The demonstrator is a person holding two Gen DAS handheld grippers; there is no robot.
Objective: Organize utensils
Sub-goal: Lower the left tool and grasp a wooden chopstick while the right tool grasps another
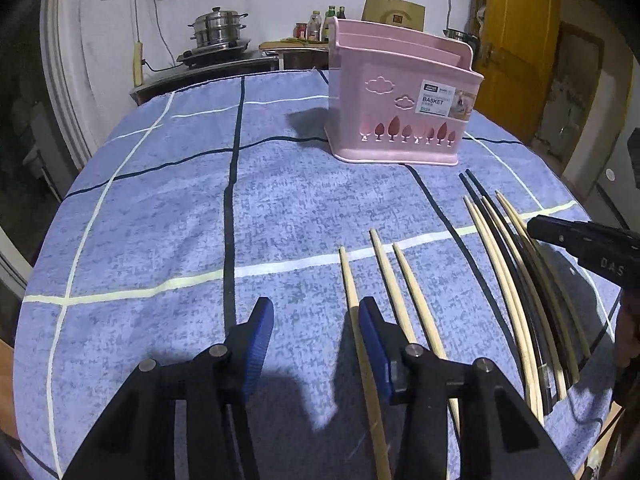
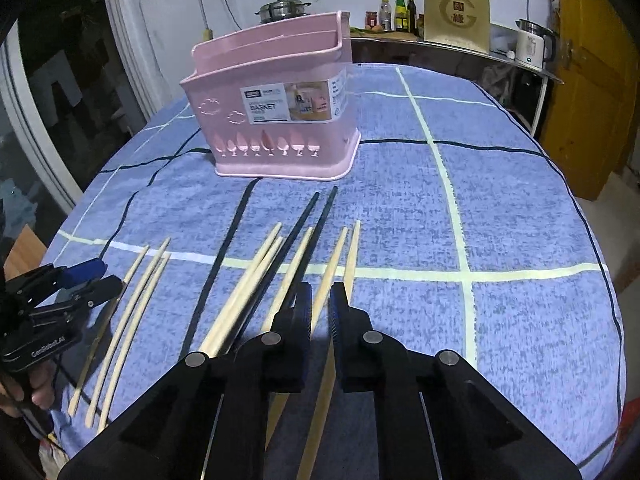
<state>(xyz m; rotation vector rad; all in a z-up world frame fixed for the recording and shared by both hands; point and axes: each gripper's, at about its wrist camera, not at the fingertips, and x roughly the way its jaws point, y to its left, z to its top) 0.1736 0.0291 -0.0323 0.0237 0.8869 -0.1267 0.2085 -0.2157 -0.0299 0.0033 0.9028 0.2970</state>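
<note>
Chopstick (image 2: 338, 258) sits between right gripper (image 2: 320, 308) narrowed jaws; left gripper (image 1: 316, 330) wide.

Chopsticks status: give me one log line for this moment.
chopsticks: all on blue cloth | pink basket: upright | left gripper: open | right gripper: nearly closed, empty

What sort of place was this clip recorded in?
Most likely a home kitchen or dining corner. A stacked steel steamer pot sits on a stove, sauce and oil bottles line a counter beside an electric kettle, and chopsticks lie before a pink utensil basket.
</note>
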